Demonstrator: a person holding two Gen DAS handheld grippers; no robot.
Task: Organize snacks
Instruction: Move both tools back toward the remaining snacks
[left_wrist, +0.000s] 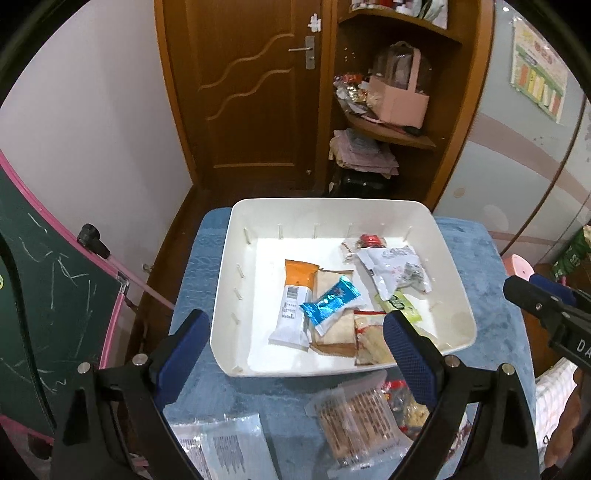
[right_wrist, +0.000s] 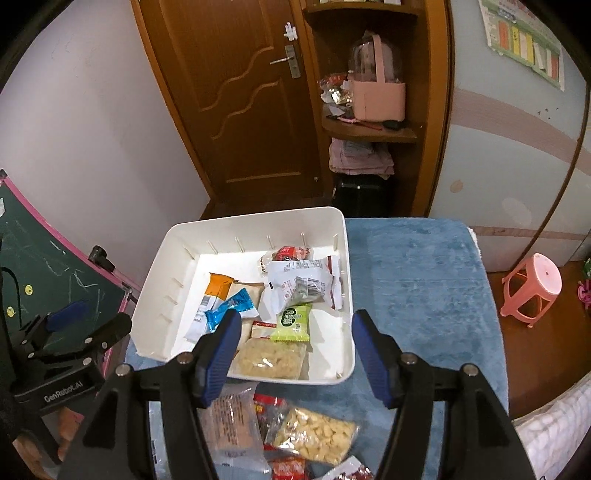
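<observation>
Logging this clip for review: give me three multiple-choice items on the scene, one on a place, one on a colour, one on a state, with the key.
1. Where does the blue packet lie?
A. on the cloth
B. in the bin
C. on the stool

2. What colour is the stool?
A. pink
B. green
C. white

3. How do the right gripper's fingers stand?
A. shut on a packet
B. shut on nothing
C. open, holding nothing

Key: 1 B, it rests on other packets inside the white bin. 2 A, it shows pink beside the blue cloth. 3 C, a wide gap shows between the fingers, nothing in it.
</observation>
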